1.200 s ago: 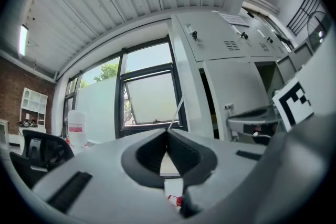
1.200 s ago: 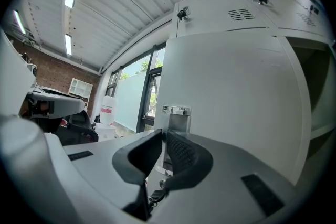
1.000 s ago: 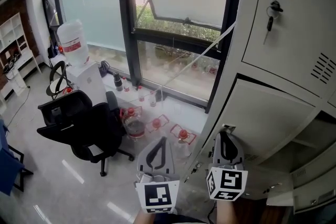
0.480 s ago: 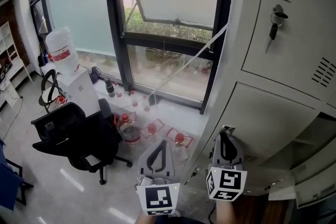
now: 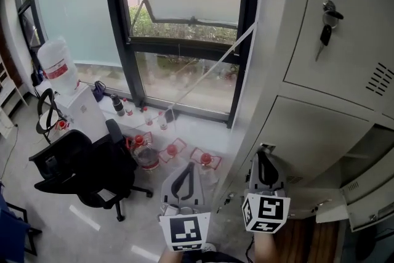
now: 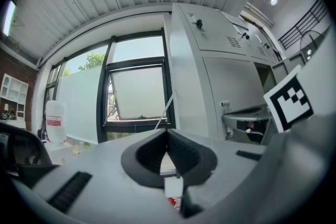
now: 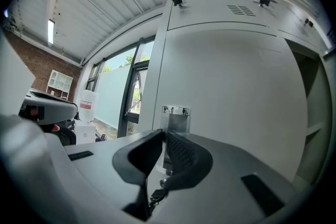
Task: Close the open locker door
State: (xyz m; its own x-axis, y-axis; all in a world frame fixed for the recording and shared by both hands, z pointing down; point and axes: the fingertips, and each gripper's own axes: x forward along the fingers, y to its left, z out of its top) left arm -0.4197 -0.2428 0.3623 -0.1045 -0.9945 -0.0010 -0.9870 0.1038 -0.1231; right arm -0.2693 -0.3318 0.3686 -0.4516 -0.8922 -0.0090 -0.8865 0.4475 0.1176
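Observation:
The open locker door [image 5: 314,132] is a pale grey panel swung out from the bank of lockers; its compartment [image 5: 377,148] gapes to the right. A small metal handle plate [image 5: 267,148] sits at the door's near edge. My right gripper [image 5: 265,157] is shut, tips right at that plate [image 7: 177,115], which faces the jaws flat-on; whether they touch I cannot tell. The door [image 7: 236,86] fills the right gripper view. My left gripper [image 5: 186,169] is shut and empty, left of the door, pointing at the window [image 6: 139,97].
A black office chair [image 5: 80,169] and a water dispenser [image 5: 68,101] stand on the floor to the left. Several bottles [image 5: 148,154] crowd the floor under the window [image 5: 184,9]. A key [image 5: 326,24] hangs in the upper locker door.
The head view has swung so the room slides left and the lockers fill more of the right. Both grippers keep their places; the right one stays at the handle plate.

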